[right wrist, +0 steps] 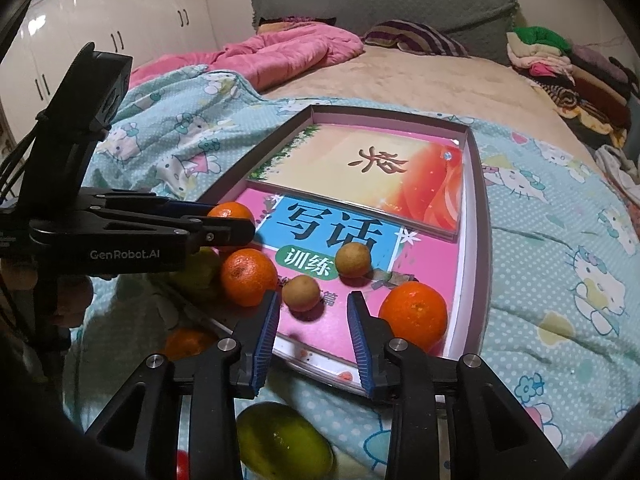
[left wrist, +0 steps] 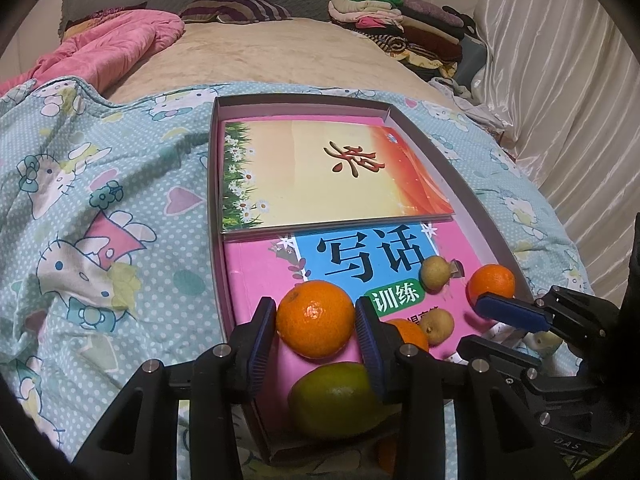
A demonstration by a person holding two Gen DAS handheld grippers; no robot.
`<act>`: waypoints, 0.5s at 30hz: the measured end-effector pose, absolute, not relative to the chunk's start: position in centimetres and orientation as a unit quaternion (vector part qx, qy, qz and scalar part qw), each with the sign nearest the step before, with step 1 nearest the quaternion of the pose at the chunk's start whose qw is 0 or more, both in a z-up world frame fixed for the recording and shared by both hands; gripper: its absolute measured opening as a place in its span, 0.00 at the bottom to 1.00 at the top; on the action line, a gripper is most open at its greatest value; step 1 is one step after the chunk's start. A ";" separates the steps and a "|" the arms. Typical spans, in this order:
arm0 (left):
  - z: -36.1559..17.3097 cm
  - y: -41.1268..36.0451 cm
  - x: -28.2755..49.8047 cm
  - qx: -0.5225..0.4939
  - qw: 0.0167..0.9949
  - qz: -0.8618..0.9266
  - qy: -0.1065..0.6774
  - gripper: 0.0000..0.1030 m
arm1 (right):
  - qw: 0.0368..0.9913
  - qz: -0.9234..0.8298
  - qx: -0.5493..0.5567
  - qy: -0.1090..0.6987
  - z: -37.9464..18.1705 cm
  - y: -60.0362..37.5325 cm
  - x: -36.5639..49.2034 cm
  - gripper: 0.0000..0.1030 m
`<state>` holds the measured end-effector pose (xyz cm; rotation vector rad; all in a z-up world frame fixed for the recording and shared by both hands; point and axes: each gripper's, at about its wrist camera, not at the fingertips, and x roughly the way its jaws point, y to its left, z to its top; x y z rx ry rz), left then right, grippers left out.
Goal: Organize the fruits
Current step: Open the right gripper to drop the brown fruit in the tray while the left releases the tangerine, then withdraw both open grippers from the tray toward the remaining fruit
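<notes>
- The left gripper (left wrist: 316,320) is clamped on an orange (left wrist: 315,318); both blue pads touch its sides, low over the pink book (left wrist: 260,280) in the shallow box (left wrist: 484,220).
- The right gripper (right wrist: 314,312) has its jaws apart and holds nothing; a small brown fruit (right wrist: 301,293) sits just beyond its fingertips, not touched.
- Near it lie a second brown fruit (right wrist: 353,260), one orange to its right (right wrist: 414,316) and one to its left (right wrist: 248,276), all on the book cover.
- A green fruit (left wrist: 334,400) lies just under the left gripper, near the box edge. In the right view another green fruit (right wrist: 284,444) lies on the blanket (right wrist: 560,280), outside the box.
- Risk: the book cover looks smooth and the bed is soft, so a released orange may roll and push the others.
- Risk: the two grippers are near each other; I think they could collide if both move inward.
- Risk: the small round fruit may slip away from the closing pads.
</notes>
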<state>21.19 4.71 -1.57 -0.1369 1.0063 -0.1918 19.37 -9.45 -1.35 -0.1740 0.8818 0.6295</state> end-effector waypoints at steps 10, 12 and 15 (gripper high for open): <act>-0.4 4.6 20.6 -0.066 0.873 -0.096 0.474 0.46 | 0.855 0.301 -0.075 0.415 -0.9 -10.1 19.1 0.41; 0.0 4.6 20.5 -0.067 0.875 -0.093 0.471 0.53 | 0.854 0.302 -0.073 0.417 -0.9 -10.2 19.1 0.42; 0.6 4.7 20.2 -0.065 0.879 -0.092 0.463 0.54 | 0.855 0.303 -0.069 0.416 -0.8 -10.3 18.9 0.43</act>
